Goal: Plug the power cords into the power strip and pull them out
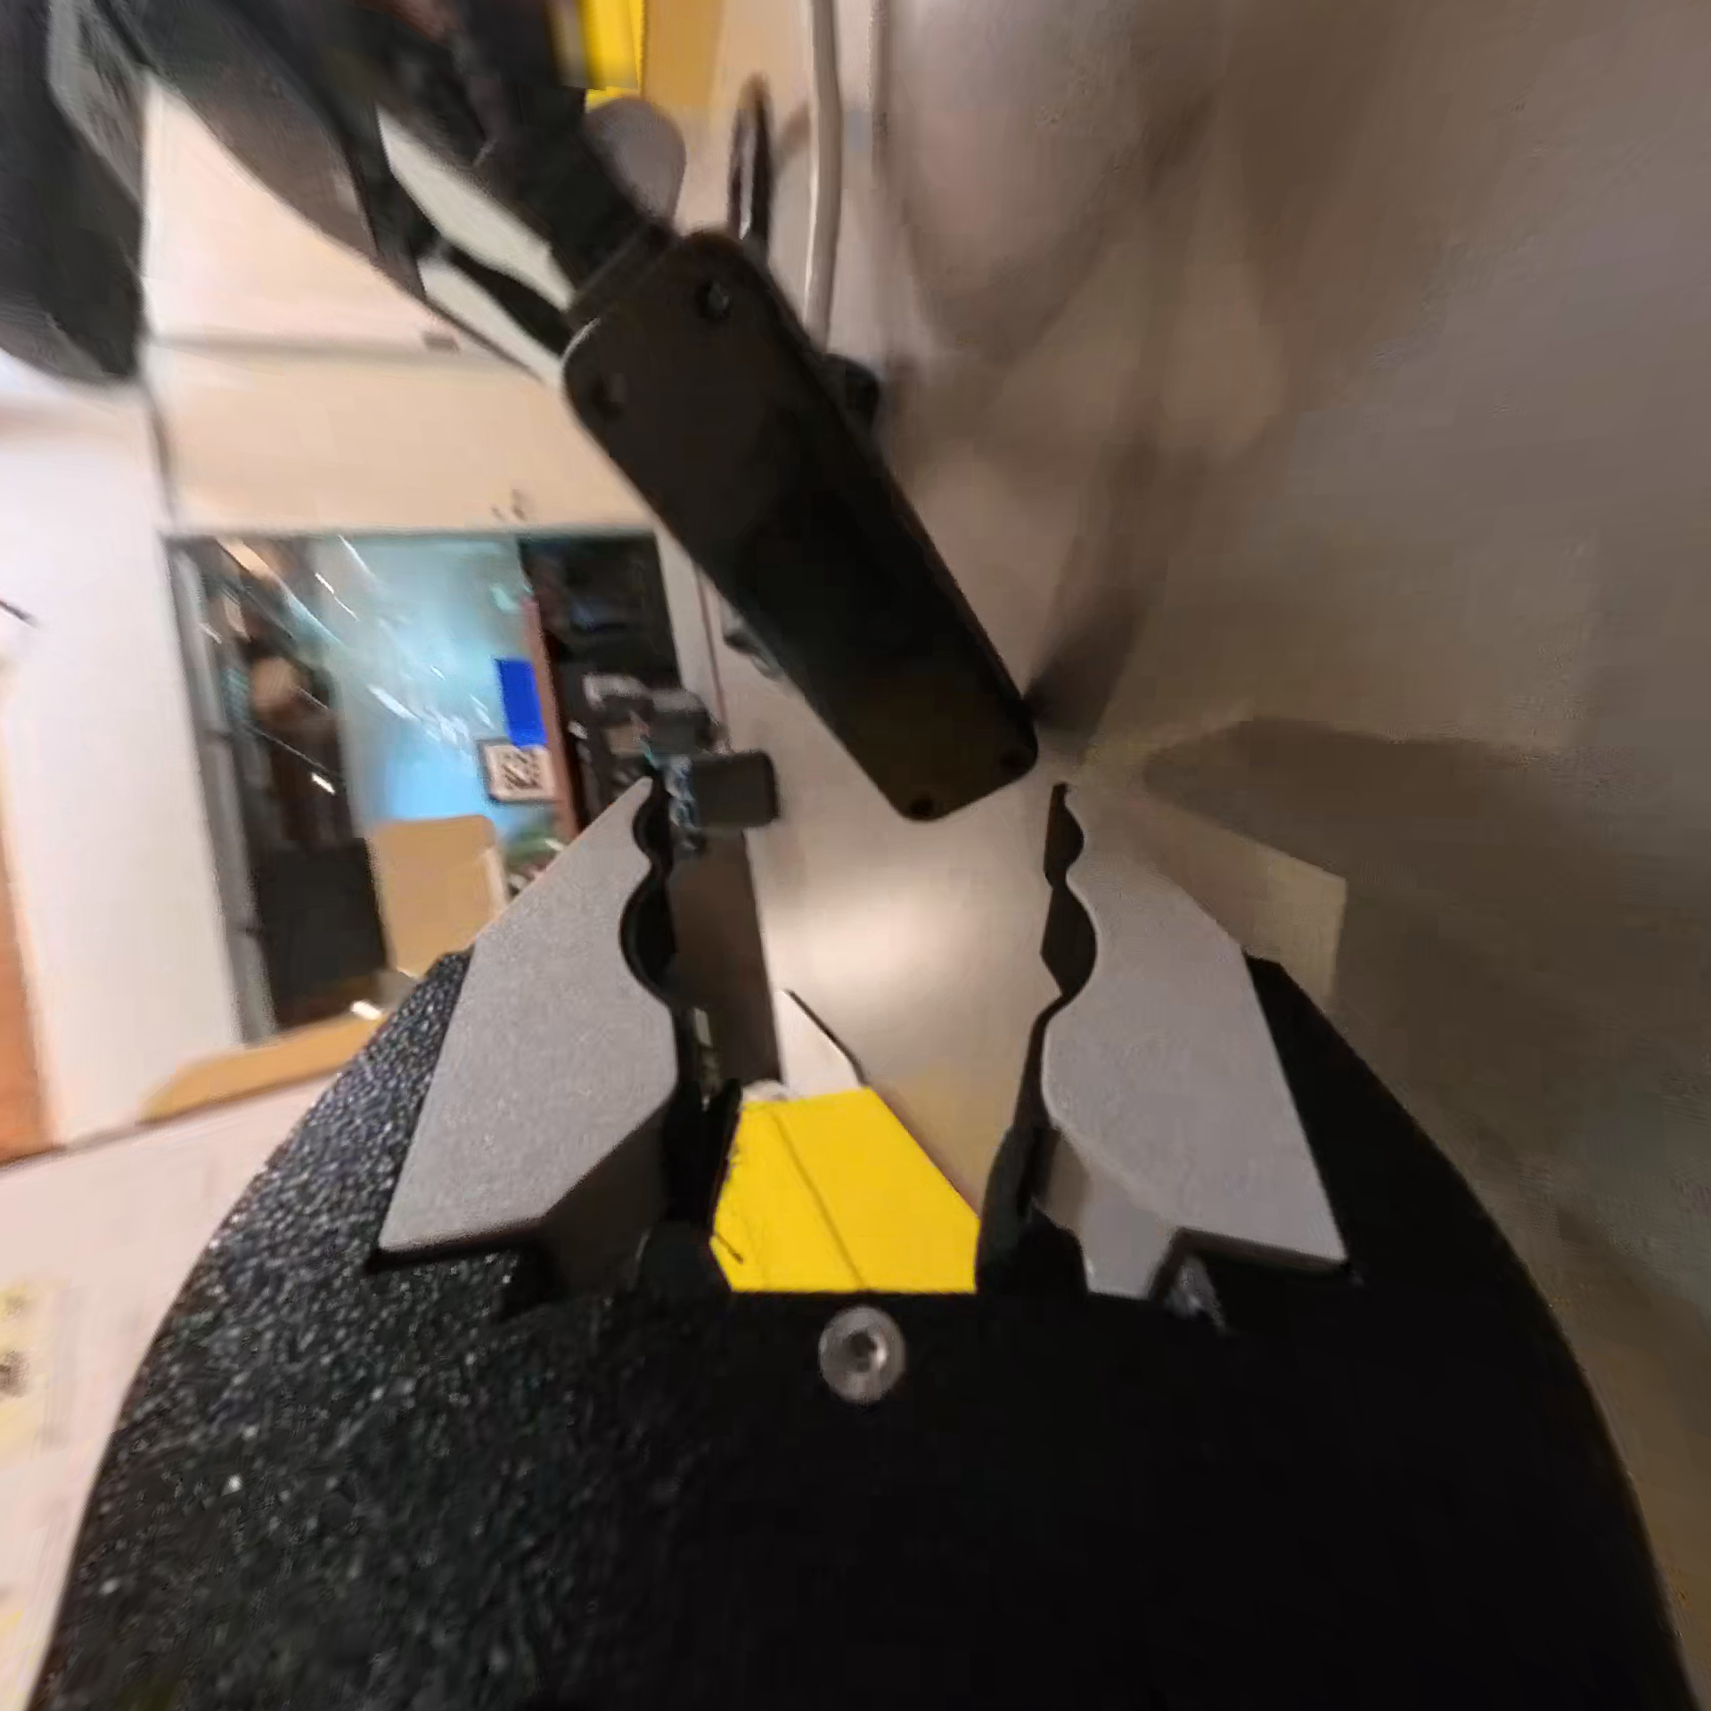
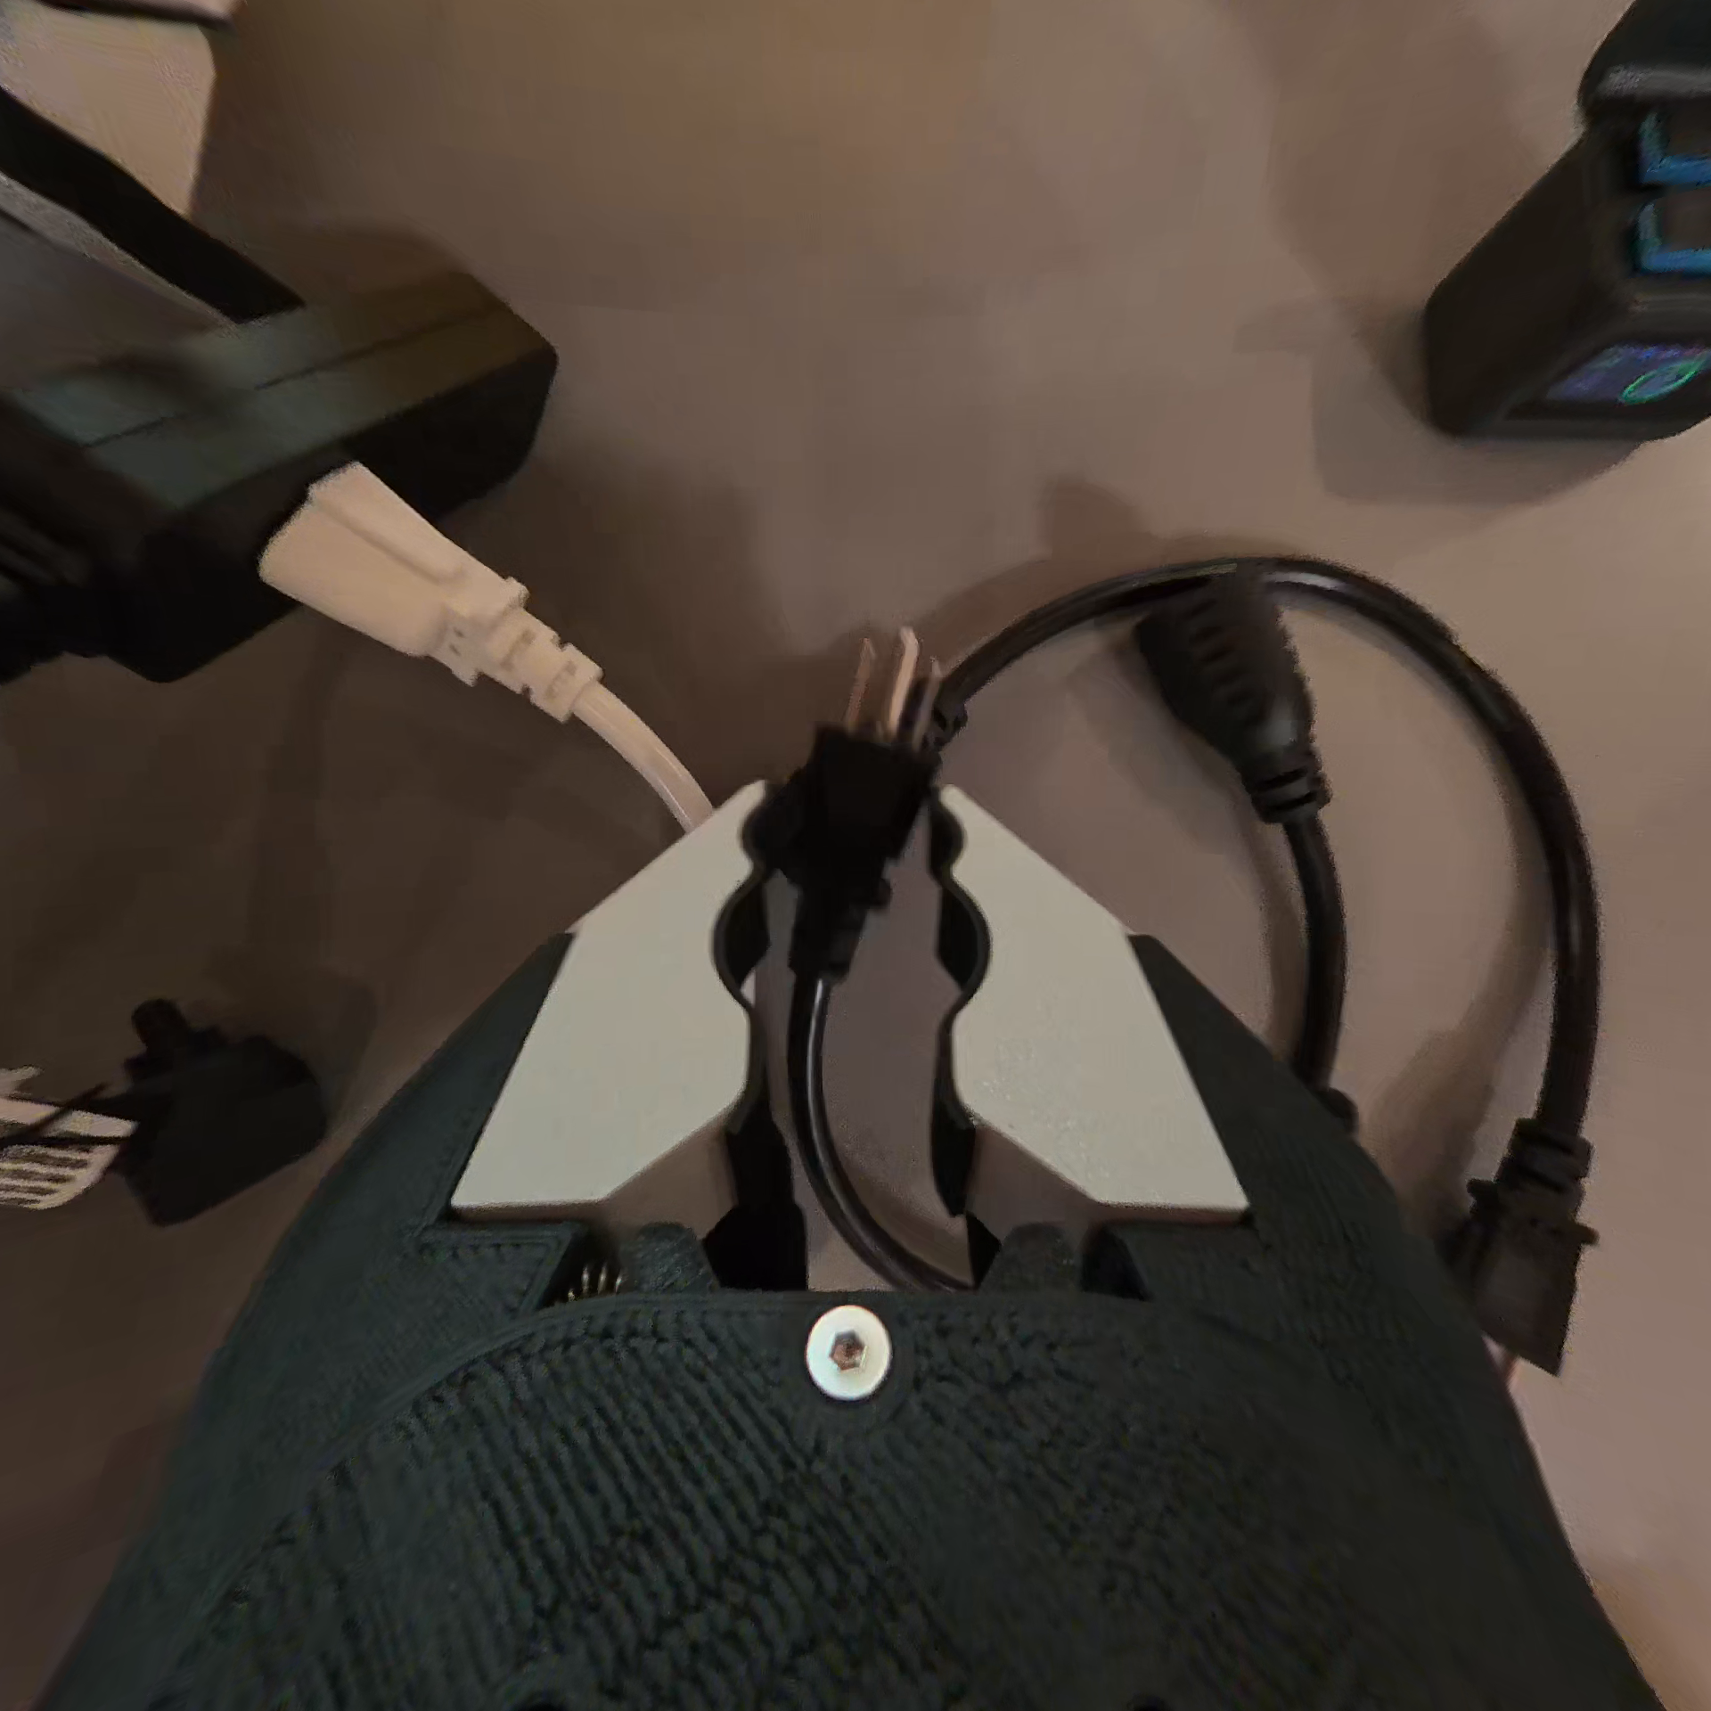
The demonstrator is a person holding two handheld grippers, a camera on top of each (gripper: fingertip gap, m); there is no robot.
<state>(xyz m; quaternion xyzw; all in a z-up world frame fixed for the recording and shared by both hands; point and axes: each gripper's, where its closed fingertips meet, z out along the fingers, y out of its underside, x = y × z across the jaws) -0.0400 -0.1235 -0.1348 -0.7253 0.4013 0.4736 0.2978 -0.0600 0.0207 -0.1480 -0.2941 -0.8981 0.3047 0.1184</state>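
Right gripper (image 2: 847, 815) pinching black plug (image 2: 847, 833), prongs forward, off the strip; cord (image 2: 1444, 704) looping right over table (image 2: 926, 278). Strip (image 2: 278, 407) upper left, white plug (image 2: 398, 565) seated in it. Left gripper (image 1: 856, 805) spread, empty, tips near strip end (image 1: 954, 750); view blurred
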